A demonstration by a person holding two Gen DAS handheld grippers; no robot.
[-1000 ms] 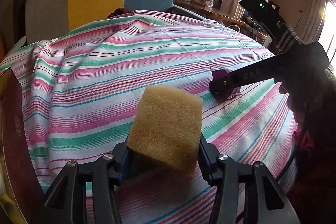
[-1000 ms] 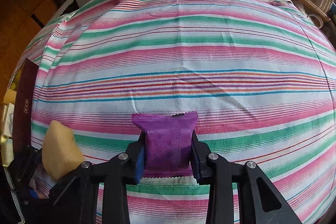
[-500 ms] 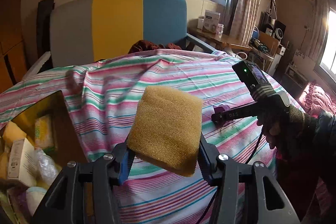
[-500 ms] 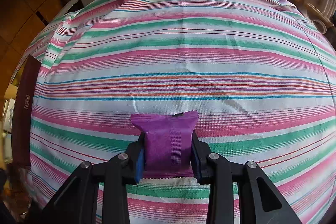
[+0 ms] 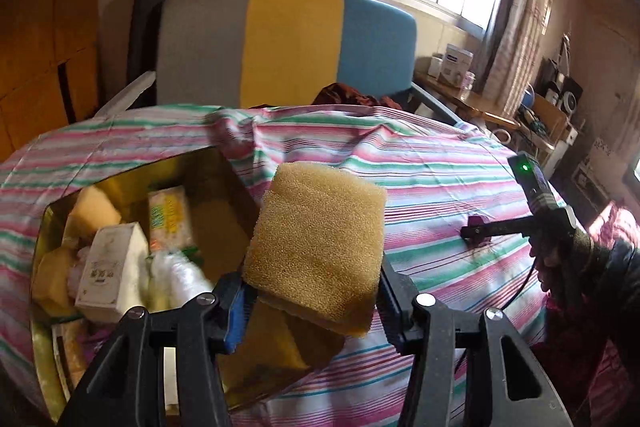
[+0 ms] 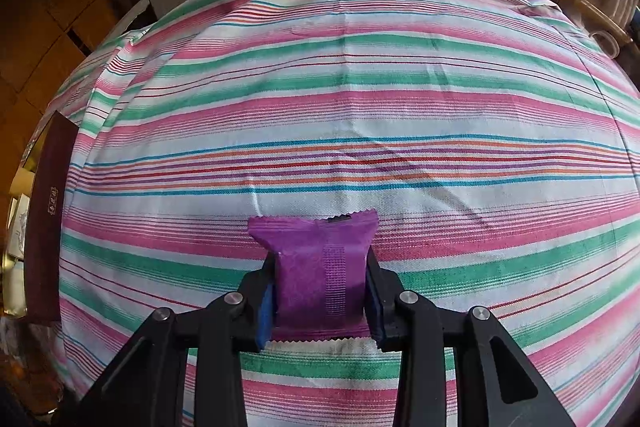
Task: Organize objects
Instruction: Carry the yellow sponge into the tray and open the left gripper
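A surface is being covered by a striped cloth (image 6: pixel 360 107) in bands of pink, green and white, with thin blue, red and orange lines. A purple packet (image 6: pixel 320 267) is being supported directly by the cloth, near its front edge. At the left side, an open gold-lined box (image 5: pixel 56 347) of packaged goods is being carried.

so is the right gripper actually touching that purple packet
Touching. The right wrist view shows the right gripper with both pads pressed against the sides of the purple packet, no gap visible.
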